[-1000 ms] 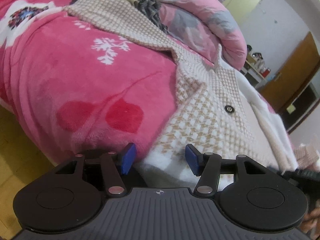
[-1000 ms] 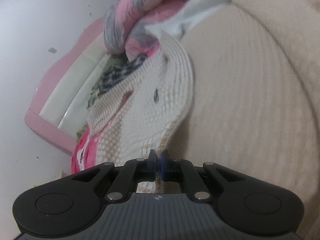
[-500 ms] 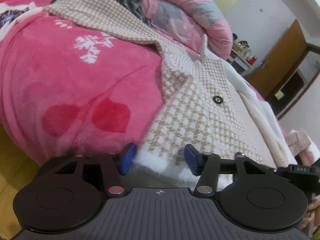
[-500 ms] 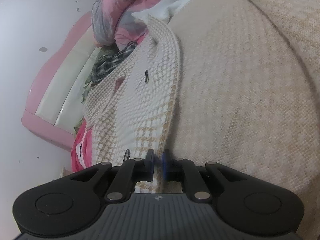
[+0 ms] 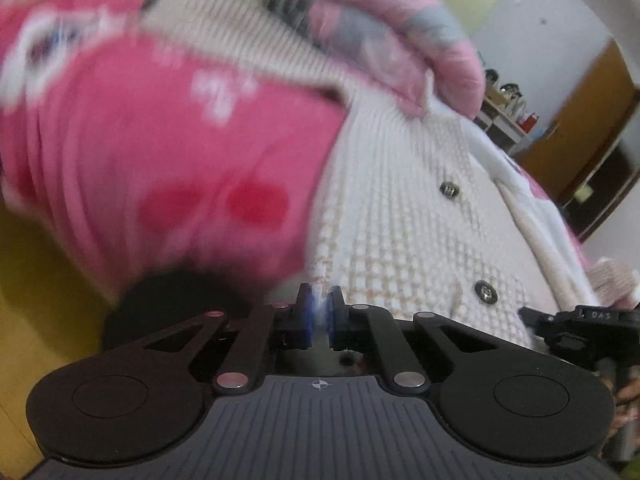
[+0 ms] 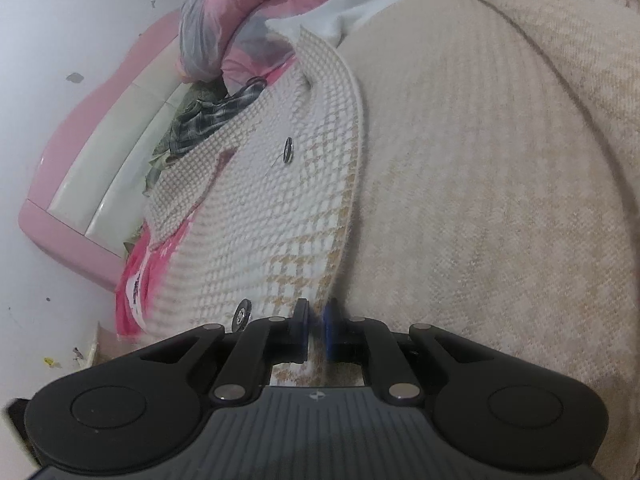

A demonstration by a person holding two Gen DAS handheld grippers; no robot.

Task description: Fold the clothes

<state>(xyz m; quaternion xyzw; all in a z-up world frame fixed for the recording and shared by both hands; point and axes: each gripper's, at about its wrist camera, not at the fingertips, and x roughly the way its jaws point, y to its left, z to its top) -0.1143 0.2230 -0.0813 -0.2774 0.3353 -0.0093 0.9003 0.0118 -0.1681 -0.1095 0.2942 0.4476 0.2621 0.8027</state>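
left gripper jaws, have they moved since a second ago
Yes. The left gripper jaws have just been closing, now pinching the checked coat's hem beside the pink blanket.

Motion blur smears the pink blanket and the rolled quilt in the left wrist view. Items on the far shelf are too small to identify. The coat's right side runs off frame.

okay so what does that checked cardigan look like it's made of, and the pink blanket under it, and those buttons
Cardigan: looks like a chunky knit, probably wool or acrylic, matte, with a raised cream-and-tan houndstooth weave and a fuzzy edge.

Pink blanket: likely plush fleece; soft, deep-piled, folds rounded, though motion blur hides the pile.

Buttons: dark with a shiny rim, so metal or glossy plastic; too small to tell which.
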